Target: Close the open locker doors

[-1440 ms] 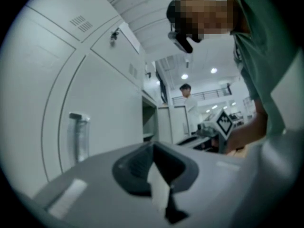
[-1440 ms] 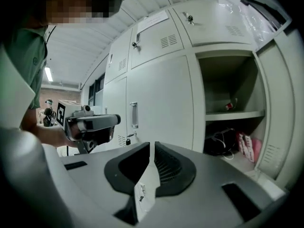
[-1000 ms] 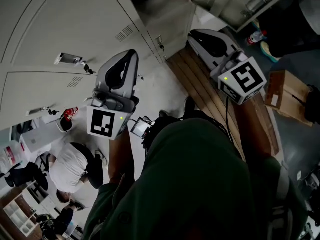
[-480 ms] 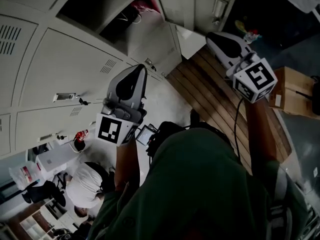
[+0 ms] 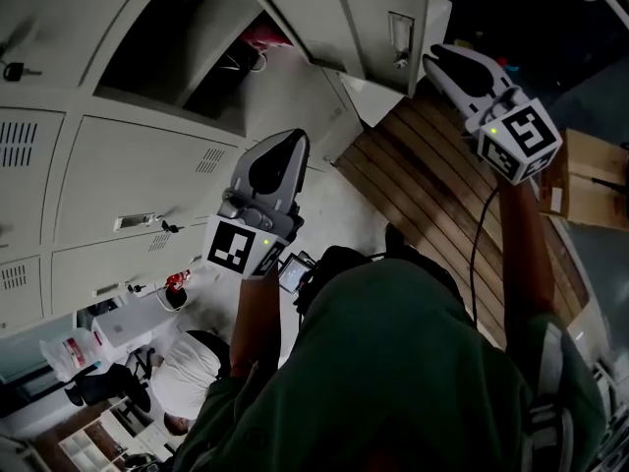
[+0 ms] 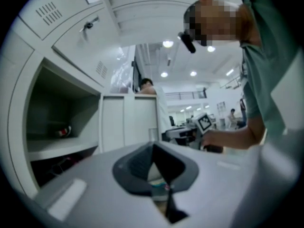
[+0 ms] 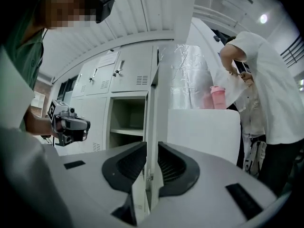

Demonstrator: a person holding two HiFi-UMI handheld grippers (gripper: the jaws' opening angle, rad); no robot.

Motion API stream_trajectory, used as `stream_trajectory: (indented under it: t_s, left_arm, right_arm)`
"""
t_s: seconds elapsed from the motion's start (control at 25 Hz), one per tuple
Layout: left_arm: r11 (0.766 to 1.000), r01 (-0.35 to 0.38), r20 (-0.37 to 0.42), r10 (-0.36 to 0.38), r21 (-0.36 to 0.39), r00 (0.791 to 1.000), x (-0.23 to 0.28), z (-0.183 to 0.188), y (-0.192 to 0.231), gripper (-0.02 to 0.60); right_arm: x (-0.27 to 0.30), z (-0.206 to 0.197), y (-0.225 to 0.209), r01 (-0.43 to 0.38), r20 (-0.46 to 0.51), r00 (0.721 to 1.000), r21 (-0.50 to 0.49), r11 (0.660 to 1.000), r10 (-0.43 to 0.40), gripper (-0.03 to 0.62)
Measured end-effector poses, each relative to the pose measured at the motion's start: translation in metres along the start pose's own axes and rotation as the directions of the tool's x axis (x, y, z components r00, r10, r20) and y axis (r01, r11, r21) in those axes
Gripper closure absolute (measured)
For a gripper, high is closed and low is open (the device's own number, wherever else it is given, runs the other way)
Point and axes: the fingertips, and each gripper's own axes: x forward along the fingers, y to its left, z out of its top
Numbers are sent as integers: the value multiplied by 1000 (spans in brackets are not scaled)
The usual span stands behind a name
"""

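Note:
A bank of pale grey lockers fills the left of the head view, with one open compartment [image 5: 187, 47] at the top. Its open door [image 5: 378, 13] juts out to the right. My right gripper [image 5: 447, 57] is raised at that door's free edge. In the right gripper view the door [image 7: 156, 80] runs upright between the jaws of the right gripper [image 7: 151, 151]. Those jaws are opening and do not visibly press on it. My left gripper [image 5: 285, 144] hangs in front of shut lockers below the opening. The left gripper [image 6: 153, 148] is shut and holds nothing.
A slatted wooden bench [image 5: 432, 175] runs below the lockers, with a cardboard box [image 5: 590, 180] at its right. A person in a white shirt [image 7: 266, 80] stands behind the door beside a pink bottle [image 7: 217, 96]. Something red [image 5: 265, 37] lies inside the open compartment.
Both grippers have risen along the lockers. The right one has gone from above the bench up to the open door's edge. The open compartment has come further into view.

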Motion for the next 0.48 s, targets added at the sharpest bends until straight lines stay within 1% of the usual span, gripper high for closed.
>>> stream_trajectory:
  t_s: [0.12, 0.28, 0.36, 0.48]
  left_arm:
    - [1000, 13, -33, -14, -5, 999, 10, -10, -2, 581]
    - [999, 27, -72, -29, -19, 997, 18, -21, -4, 581]
    - [999, 30, -74, -32, -26, 997, 23, -22, -5, 581]
    - [999, 32, -70, -35, -38, 997, 27, -23, -5, 581]
  right_arm:
    - [4, -3, -14, -26, 8, 1000, 9, 1000, 26, 517]
    - [15, -6, -15, -125, 16, 992, 43, 991, 124, 494]
    - [19, -9, -14, -163, 3, 987, 31, 986, 163, 490]
    - [23, -12, -13, -183, -11, 983, 6, 983, 183, 491]
